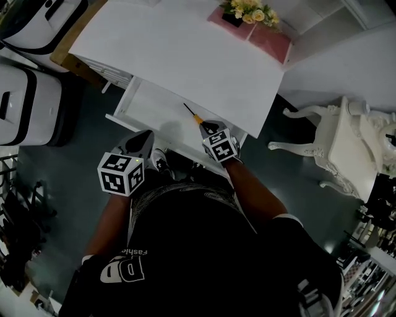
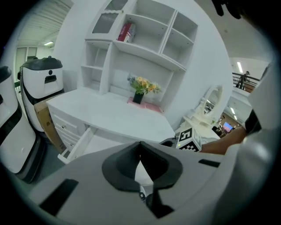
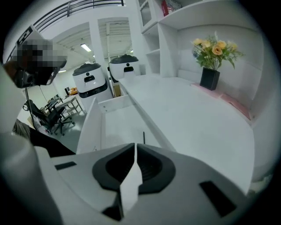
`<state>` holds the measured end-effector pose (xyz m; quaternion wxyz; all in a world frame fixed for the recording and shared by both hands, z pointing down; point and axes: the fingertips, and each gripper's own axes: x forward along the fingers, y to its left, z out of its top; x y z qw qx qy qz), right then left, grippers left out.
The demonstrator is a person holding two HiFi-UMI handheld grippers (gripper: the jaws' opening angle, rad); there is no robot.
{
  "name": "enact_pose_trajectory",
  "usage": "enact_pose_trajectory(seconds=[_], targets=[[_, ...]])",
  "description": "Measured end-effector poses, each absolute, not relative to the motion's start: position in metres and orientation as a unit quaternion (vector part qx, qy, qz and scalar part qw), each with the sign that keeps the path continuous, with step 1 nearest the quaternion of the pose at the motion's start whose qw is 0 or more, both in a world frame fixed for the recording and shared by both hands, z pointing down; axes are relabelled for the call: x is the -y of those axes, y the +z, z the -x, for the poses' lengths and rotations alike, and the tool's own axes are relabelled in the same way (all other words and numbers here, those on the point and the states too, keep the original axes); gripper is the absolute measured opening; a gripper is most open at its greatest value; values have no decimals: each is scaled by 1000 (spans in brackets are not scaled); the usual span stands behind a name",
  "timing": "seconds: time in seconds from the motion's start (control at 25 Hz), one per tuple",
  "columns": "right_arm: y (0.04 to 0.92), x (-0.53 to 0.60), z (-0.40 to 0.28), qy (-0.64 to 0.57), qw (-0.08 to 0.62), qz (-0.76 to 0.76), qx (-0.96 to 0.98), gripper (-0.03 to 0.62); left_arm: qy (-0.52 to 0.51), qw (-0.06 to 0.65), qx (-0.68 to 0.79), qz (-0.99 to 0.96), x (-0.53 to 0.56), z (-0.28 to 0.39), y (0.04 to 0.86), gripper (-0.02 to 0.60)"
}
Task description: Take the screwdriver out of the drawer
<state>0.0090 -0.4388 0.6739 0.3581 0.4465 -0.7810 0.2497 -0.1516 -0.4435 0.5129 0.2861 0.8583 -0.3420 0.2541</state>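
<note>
The white drawer stands pulled out from under the desk top. In it lies a screwdriver with a thin black shaft and an orange handle, its handle end toward me. My right gripper hovers right at the handle end, jaws parted by only a thin slit with nothing between them. In the right gripper view, the black shaft shows just past the right gripper, slightly right of the slit. My left gripper hangs by the drawer's front edge, shut and empty. In its own view the left gripper has its tips meeting.
A vase of yellow flowers on a pink mat sits at the back of the desk. An ornate white chair stands to the right. White machines stand to the left on the dark floor. Shelves rise behind the desk.
</note>
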Motion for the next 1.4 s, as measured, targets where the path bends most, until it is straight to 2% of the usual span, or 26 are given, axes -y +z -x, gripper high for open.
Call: enact_pose_trajectory(seconds=[0.28, 0.72, 1.4], targets=[[720, 455, 0, 222, 458, -412, 756, 55, 251, 310, 342, -851, 458, 185, 529, 14], [777, 472, -1, 234, 536, -375, 719, 94, 246, 341, 361, -833, 471, 225, 547, 14], [800, 480, -3, 276, 538, -369, 705, 110, 240, 362, 387, -814, 473, 245, 557, 14]])
